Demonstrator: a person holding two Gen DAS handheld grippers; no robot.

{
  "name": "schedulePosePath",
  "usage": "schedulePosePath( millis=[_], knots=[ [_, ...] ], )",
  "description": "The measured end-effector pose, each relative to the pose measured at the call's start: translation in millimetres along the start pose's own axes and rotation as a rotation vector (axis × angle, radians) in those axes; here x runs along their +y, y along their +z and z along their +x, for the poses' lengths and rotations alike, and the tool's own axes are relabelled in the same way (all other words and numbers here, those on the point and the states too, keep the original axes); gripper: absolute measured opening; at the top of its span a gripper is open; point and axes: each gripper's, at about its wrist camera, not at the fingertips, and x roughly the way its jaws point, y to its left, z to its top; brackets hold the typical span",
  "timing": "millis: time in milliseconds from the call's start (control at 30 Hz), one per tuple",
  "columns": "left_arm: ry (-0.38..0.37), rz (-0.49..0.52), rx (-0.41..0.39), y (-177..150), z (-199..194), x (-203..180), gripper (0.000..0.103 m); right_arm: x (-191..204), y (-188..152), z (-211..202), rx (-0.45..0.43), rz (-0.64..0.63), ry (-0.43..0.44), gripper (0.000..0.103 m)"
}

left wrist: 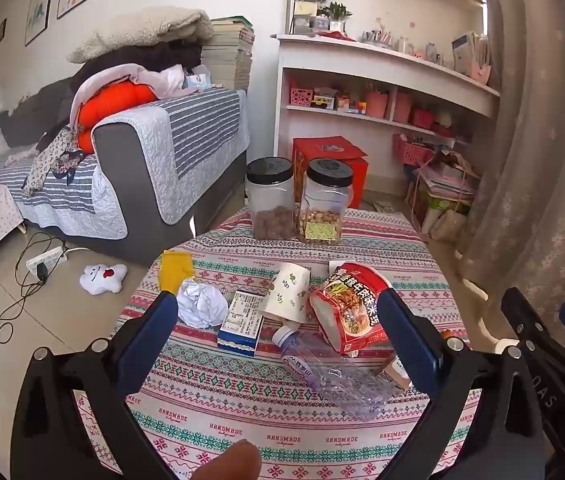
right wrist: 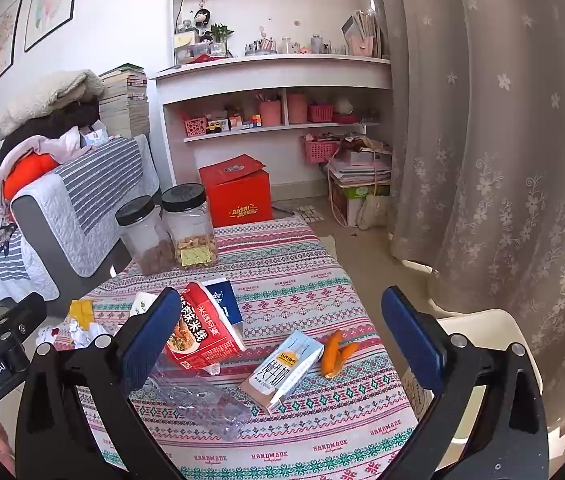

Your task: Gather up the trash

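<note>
Approach step, nothing grasped: left claw (left wrist: 278,328) and right claw (right wrist: 280,332) both spread above worktop (left wrist: 242,416). Next: descend onto bottle (left wrist: 334,376).

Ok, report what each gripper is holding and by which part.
Nothing is held. The left gripper and the right gripper both stand open above the table, with the trash lying loose on the cloth.

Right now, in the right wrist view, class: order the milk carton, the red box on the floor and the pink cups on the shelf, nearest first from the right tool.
1. Milk carton: lying on the tablecloth between the open fingers of the right tool.
2. Red box: on the floor beyond the table's far edge.
3. Pink cups: on the shelf against the back wall.
</note>
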Motion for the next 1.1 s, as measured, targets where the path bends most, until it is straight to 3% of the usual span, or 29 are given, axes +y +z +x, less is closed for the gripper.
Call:
schedulePosePath(
  millis=[1100],
  knots=[
    [0.002,-0.027,0.031,-2.7,5.5,4.8,0.097,-0.8,1.0,-1.7,0.004,0.003,0.007,0.096]
  ],
)
